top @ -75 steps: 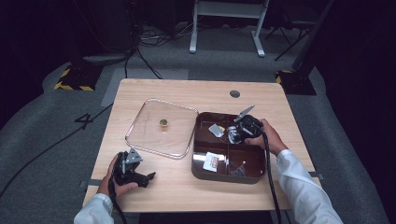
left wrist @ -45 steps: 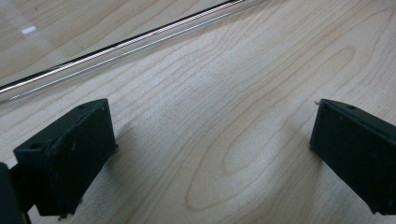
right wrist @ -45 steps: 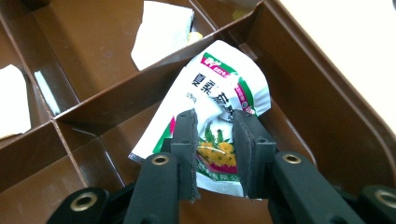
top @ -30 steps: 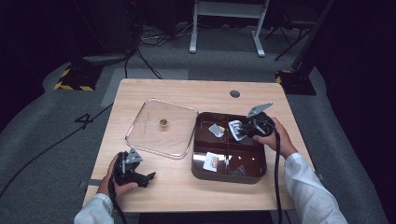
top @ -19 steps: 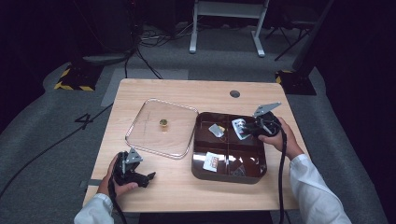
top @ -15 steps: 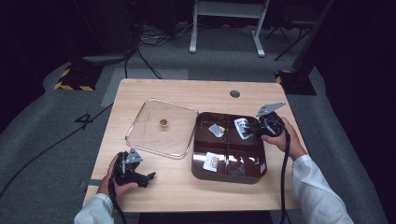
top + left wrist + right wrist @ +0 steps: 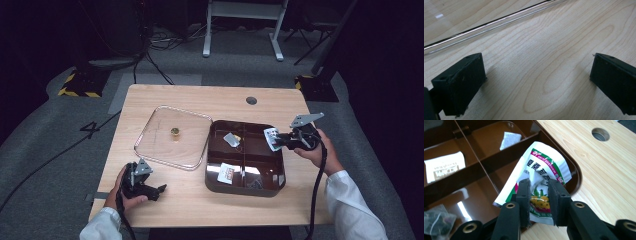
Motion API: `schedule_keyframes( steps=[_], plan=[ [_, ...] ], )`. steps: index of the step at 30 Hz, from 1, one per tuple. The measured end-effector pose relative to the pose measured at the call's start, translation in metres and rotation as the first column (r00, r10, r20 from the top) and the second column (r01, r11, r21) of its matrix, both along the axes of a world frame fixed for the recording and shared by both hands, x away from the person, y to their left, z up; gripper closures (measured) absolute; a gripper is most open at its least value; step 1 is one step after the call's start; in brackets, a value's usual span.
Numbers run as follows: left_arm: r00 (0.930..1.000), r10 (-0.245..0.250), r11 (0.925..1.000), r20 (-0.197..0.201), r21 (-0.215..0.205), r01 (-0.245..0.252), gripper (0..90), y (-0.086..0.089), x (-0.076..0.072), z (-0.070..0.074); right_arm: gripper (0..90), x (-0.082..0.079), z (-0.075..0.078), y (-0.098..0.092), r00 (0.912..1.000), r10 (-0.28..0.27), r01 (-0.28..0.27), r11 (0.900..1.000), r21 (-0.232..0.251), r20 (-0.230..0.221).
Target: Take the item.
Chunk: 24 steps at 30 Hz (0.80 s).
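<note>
We see the right gripper (image 7: 538, 195) pinching a white snack packet (image 7: 537, 173) above the brown tray's (image 7: 245, 186) three o'clock rim. The left gripper (image 7: 536, 82), jaws wide and empty, rests on the table (image 7: 200, 95) at seven o'clock.

Lower part of the snack packet (image 7: 541, 185), hidden between the right hand-held gripper (image 7: 537, 195) jaws.

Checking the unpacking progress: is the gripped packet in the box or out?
Out: right gripper holds packet lifted above the box rim.
</note>
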<state>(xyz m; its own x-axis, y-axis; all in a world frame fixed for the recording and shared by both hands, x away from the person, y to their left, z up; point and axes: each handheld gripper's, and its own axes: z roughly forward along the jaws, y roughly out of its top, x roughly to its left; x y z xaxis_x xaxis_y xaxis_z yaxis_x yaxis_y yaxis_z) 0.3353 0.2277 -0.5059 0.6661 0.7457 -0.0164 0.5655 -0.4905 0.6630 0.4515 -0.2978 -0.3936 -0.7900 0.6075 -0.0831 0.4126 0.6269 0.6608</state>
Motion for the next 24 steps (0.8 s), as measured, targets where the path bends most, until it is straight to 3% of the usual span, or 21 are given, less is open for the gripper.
schedule_keyframes(
  steps=[14, 24],
  plan=[
    [1.0000, 0.001, 1.0000, -0.001, 0.000, -0.001, 0.2, 0.000, 0.000, 0.000, 71.9, -0.015, -0.008, -0.042, 0.9976, -0.069, 0.068, 0.997, 0.025, 0.004],
    [1.0000, 0.002, 1.0000, -0.002, 0.000, -0.002, 0.2, 0.000, 0.000, 0.000, 71.9, -0.020, -0.027, -0.069, 0.9919, -0.124, 0.125, 0.992, 0.011, -0.027]
  ],
)
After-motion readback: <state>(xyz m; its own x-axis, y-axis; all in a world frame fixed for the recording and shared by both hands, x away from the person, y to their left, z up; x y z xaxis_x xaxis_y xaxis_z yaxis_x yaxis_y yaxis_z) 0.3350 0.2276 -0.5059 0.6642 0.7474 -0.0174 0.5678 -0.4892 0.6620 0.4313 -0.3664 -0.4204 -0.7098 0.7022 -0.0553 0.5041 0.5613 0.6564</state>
